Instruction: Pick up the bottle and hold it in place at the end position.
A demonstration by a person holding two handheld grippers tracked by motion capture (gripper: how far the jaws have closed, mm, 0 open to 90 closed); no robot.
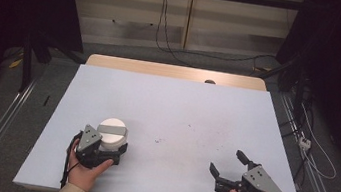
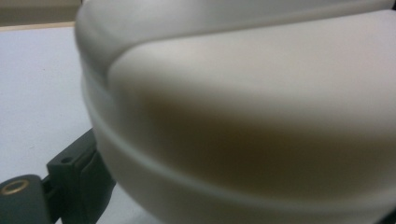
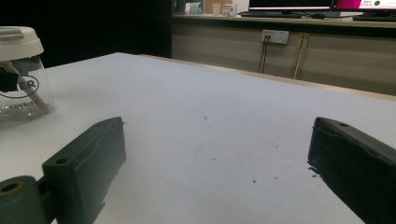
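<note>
Glass jar (image 1: 112, 136) with white lid, lower left, looks fragile and slick, left gripper (image 1: 100, 153) clamped around it, right gripper (image 1: 231, 170) wide open.

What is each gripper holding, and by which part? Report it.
The left gripper is closed around the clear glass jar with a white lid, gripping it just under the lid. The right gripper is open and holds nothing.

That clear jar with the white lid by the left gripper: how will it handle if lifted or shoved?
The jar looks like rigid clear glass or plastic, so probably slick and possibly breakable. Its round lid suggests it would roll if tipped. It seems squat and wide, so a shove from the left gripper likely slides it, not topples it.
</note>
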